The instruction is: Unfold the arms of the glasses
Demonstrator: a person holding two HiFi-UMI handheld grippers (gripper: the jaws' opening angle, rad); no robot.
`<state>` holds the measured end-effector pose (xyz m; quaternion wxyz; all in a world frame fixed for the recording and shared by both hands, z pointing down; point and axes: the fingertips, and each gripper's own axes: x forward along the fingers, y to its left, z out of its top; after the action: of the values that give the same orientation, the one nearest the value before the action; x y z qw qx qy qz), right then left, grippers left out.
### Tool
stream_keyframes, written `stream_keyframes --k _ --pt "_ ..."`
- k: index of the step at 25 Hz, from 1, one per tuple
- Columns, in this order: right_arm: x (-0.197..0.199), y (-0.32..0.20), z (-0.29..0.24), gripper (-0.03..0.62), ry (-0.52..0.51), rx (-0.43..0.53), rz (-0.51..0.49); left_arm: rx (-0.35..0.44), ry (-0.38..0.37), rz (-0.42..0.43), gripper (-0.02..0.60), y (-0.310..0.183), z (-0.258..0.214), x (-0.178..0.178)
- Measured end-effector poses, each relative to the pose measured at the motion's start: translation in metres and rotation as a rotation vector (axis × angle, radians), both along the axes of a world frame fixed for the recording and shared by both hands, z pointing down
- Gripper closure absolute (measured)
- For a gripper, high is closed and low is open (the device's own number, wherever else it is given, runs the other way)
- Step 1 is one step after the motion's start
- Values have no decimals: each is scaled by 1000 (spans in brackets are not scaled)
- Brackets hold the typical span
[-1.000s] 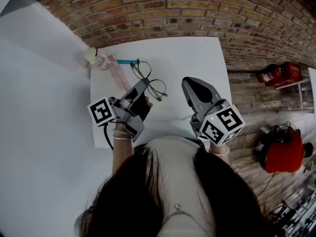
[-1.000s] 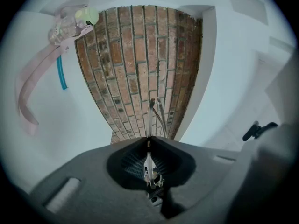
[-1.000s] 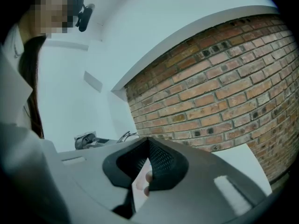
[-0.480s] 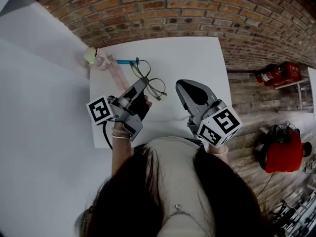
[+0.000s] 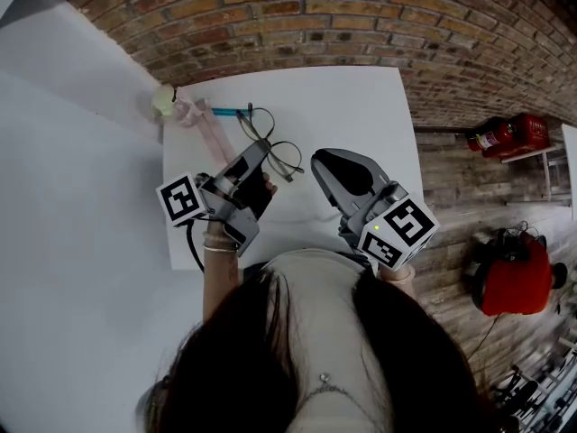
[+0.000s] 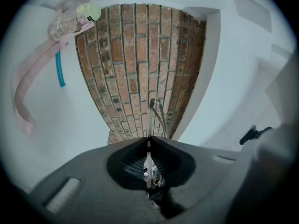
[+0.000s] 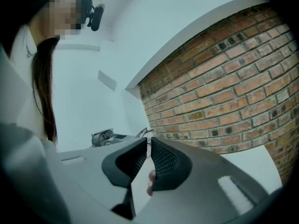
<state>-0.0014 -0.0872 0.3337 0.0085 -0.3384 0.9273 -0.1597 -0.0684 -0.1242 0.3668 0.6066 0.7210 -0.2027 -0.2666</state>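
Left gripper (image 6: 148,146) clamps the glasses (image 6: 150,112); right gripper (image 7: 149,146), jaws nearly together and empty, must open to swing 1 arm outward.

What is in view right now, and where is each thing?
glasses: one, thin dark wire, over the table, clamped in the left gripper
pen: one, teal, far left of table
strap: one, pale pink, beside the pen
capped item: one, clear with pale green cap, far left corner
table: one, white
brick wall: one, red-brown, beyond table
fire extinguisher: one, red, far right
bulky object: one, red, floor at right
left gripper: grey, shut on glasses
right gripper: grey, jaws nearly together, empty
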Motion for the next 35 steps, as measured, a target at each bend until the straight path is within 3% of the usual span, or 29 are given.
stream_keyframes --k 19,35 --pt "-23 18 12 539 29 -6 -147 -8 35 -4 560 0 1 -3" --pt "-30 19 20 545 63 12 -158 -11 80 31 560 2 -2 0"
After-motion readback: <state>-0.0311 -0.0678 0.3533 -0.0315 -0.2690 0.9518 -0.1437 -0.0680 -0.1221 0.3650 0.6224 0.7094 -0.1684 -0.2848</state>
